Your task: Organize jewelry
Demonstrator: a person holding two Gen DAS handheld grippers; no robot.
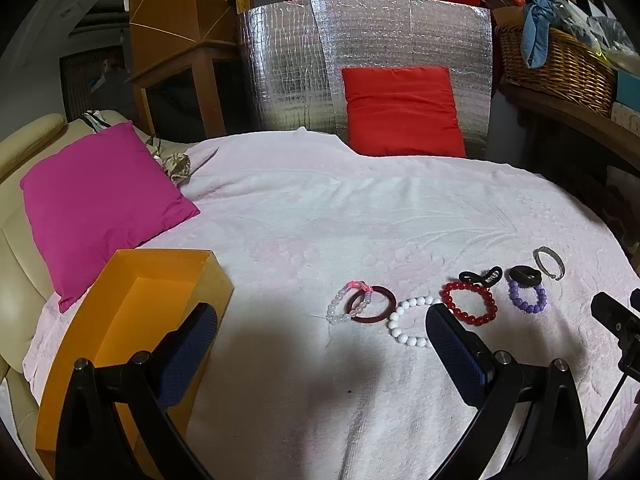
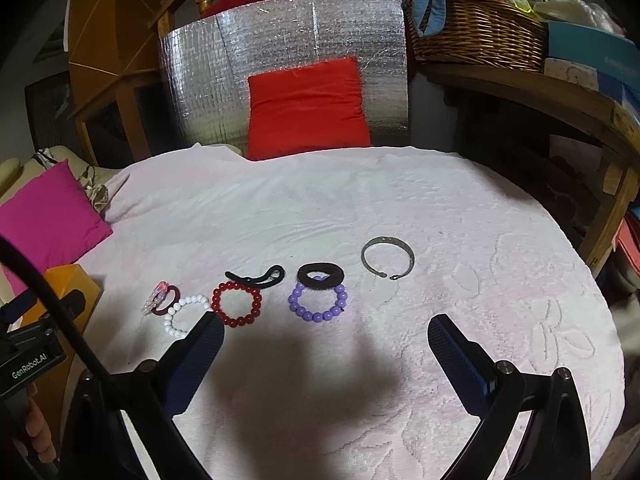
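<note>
Several bracelets lie in a row on the pale pink blanket point(image 1: 304, 216): a clear-and-pink bead bracelet point(image 1: 347, 300) over a dark red bangle point(image 1: 372, 305), a white bead bracelet point(image 1: 408, 322), a red bead bracelet point(image 1: 469, 303), a purple bead bracelet point(image 2: 318, 302), black hair ties point(image 2: 256, 276) and a silver cuff point(image 2: 388, 257). An open orange box point(image 1: 132, 320) stands at the left. My left gripper point(image 1: 320, 340) hovers open in front of the white bracelet. My right gripper point(image 2: 326, 340) is open just short of the purple bracelet. Both hold nothing.
A magenta cushion point(image 1: 100, 204) lies behind the box. A red cushion point(image 1: 402, 112) leans on a silver foil panel point(image 1: 288, 64) at the back. A wicker basket point(image 2: 476, 28) sits on a wooden shelf to the right. A hand point(image 2: 36, 432) holds the left gripper.
</note>
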